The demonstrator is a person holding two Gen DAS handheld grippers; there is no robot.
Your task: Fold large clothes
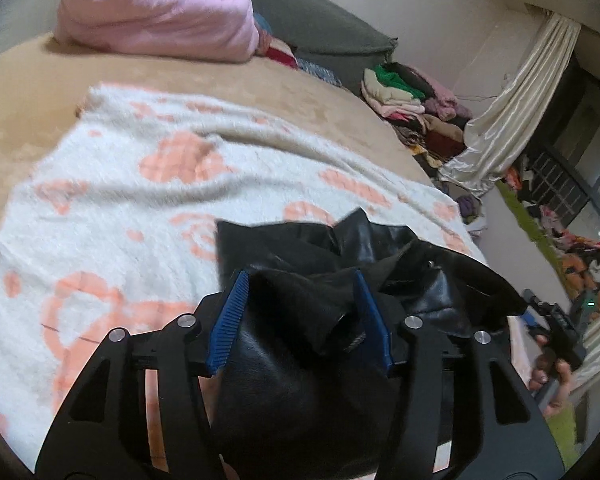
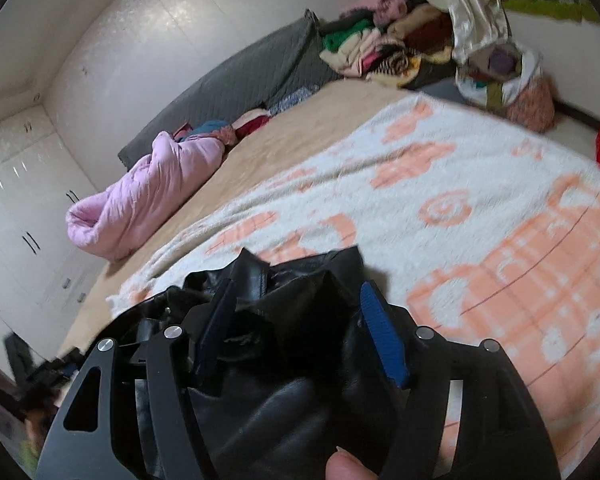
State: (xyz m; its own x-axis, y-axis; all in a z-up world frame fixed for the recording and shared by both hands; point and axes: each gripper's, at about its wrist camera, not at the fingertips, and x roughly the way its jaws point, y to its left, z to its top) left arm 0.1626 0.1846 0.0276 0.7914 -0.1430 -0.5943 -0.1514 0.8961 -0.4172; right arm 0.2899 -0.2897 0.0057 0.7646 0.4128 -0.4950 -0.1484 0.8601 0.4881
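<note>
A black leather garment (image 1: pixel 300 360) is bunched between the blue pads of my left gripper (image 1: pixel 300 280), which is shut on it and holds it above the bed. The same garment (image 2: pixel 284 380) fills my right gripper (image 2: pixel 296 288), also shut on a thick bunch of it. In both views the jaws stand wide because of the bulk. The garment stretches to the right in the left wrist view, where the other hand-held gripper (image 1: pixel 556 328) shows at the edge. Most of the garment hangs hidden below the grippers.
A white blanket with orange patterns (image 1: pixel 148 208) covers the tan bed (image 1: pixel 32 80). A rolled pink quilt (image 1: pixel 156 12) lies near the grey headboard (image 1: pixel 320 24). Piled clothes (image 1: pixel 412 104) and a cream curtain (image 1: pixel 512 112) stand beyond the bed. White wardrobes (image 2: pixel 16 216) are left.
</note>
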